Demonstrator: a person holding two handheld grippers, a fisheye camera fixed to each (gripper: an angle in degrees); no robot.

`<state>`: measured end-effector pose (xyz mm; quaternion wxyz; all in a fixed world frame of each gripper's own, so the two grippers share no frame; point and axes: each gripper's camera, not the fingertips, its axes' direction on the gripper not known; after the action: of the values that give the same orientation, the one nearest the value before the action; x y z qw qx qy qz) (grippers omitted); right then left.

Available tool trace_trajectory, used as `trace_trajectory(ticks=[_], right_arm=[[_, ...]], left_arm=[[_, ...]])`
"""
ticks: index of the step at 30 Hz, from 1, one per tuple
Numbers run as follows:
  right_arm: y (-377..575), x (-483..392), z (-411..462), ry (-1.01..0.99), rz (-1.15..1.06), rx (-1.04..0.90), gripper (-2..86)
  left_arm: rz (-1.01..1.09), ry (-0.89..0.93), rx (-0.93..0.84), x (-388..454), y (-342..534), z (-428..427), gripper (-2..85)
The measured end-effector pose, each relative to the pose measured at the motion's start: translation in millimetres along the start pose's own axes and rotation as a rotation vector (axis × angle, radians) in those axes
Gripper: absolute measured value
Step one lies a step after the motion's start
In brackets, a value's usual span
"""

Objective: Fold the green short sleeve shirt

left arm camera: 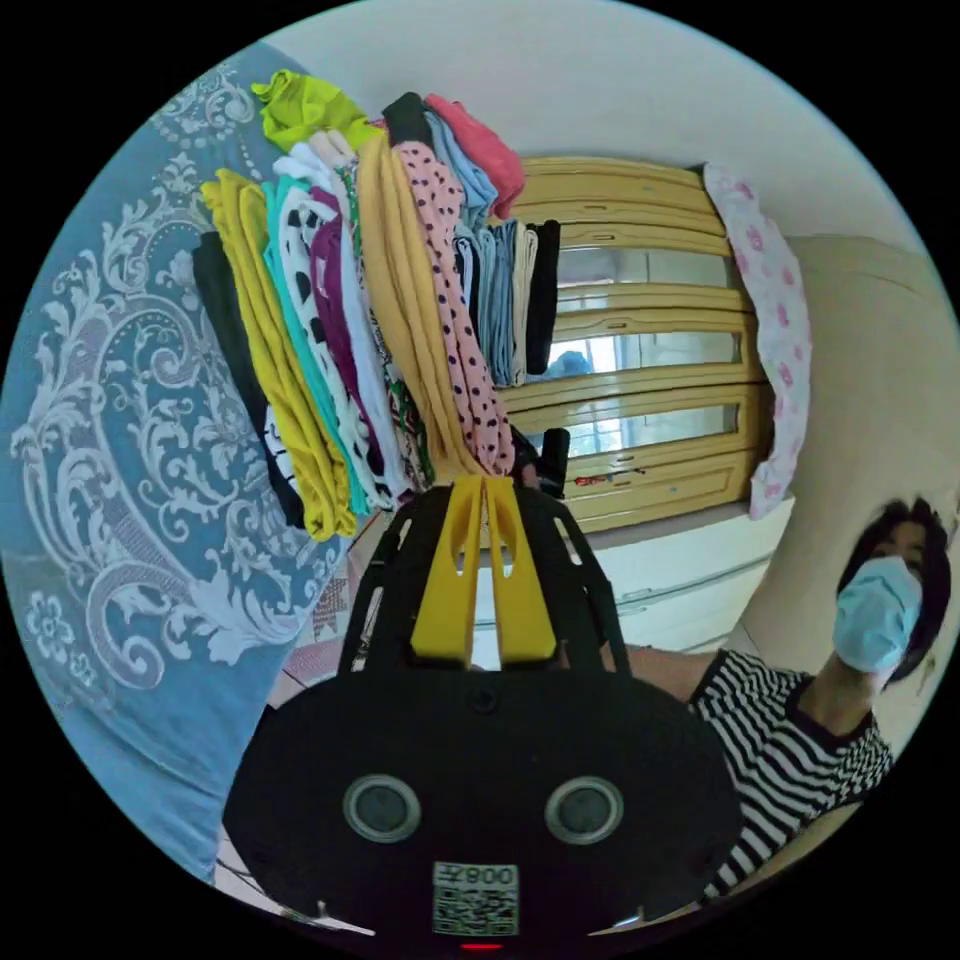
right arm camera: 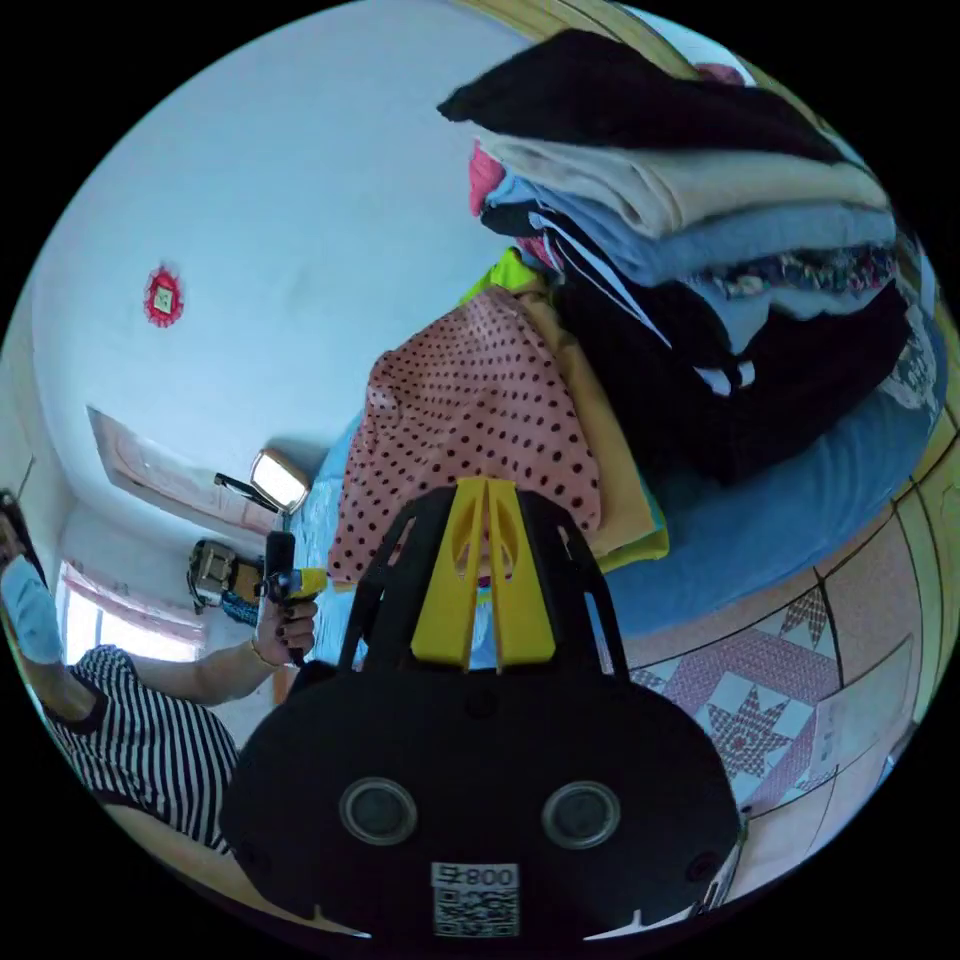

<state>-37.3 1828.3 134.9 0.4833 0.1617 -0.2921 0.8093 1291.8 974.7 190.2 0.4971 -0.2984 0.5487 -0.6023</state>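
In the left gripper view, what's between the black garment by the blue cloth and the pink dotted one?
In the left gripper view, folded clothes fill that stretch between the black garment and the pink dotted one: mustard yellow, teal, white patterned pieces, then tan.

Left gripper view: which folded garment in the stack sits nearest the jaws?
The pink black-dotted garment; its end reaches the closed yellow jaw tips of the left gripper, unlike the mustard one beside it.

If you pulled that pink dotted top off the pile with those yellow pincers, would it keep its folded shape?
Probably not. The pink dotted top looks thin and already droops over the stack's edge, so it would likely hang limp. It seems light. Lying on top of the folded pile, it should slide off easily.
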Motion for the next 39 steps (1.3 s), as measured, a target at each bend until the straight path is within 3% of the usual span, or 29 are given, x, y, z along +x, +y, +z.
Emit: trace_trajectory(ticks=[6, 13, 18, 26, 39], right_arm=[[-32.4, -126.7, 19.1, 0.013, -0.237, 0.092, 1.9], [-132.1, -307.8, 148.0, 0.054, -0.450, -0.050, 7.0], [-210.9, -393.2, 253.1, 0.140, -0.392, -0.146, 7.9], [-269.1, -453.5, 413.4, 0.524, -0.220, -0.277, 8.5], [-245.1, -560.0, 492.5, 0.695, -0.218, -0.212, 1.6]], left_arm=[[-0.008, -0.079, 0.003, -12.3, 63.7, -100.3, 1.8], [-0.071, -0.085, 0.063, -22.0, 127.8, -192.4, 2.6], [-0.074, -0.042, 0.083, -18.4, 162.7, -250.6, 2.6], [-0.088, 0.082, 0.094, -8.1, 204.7, -332.1, 2.3], [-0.119, 0.200, 0.133, 50.0, 259.4, -442.9, 0.5]])
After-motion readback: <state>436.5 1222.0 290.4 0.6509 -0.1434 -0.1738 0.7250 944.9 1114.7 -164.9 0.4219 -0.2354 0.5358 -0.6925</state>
